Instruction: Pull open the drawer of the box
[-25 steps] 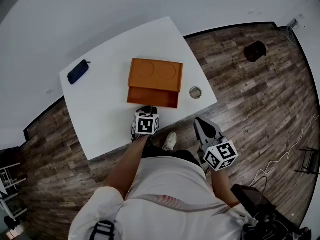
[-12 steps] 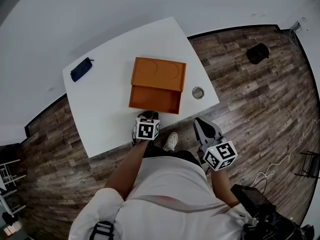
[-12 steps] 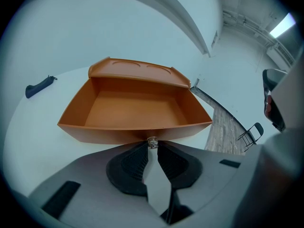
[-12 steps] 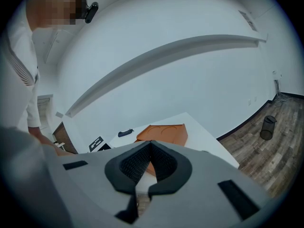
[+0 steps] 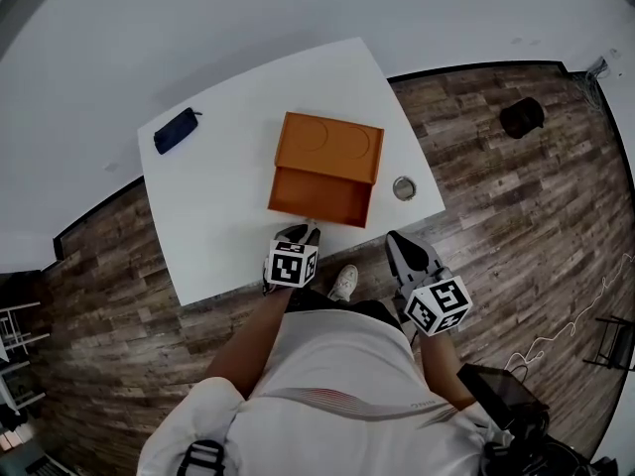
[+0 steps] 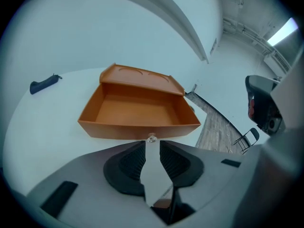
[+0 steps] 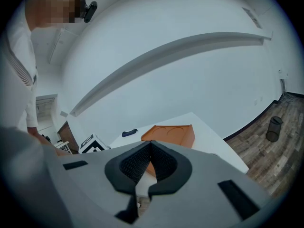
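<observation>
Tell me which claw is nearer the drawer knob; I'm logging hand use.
Left. The left claw is just before the knob; the right claw hangs right of the drawer, farther off.

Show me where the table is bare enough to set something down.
Bare table lies between the pouch and the box, down to the near edge. Crowded: the open drawer, left tool at its front, tin on the right.

Bright, even indoor light, soft shadows, strong fisheye bending at edges.
</observation>
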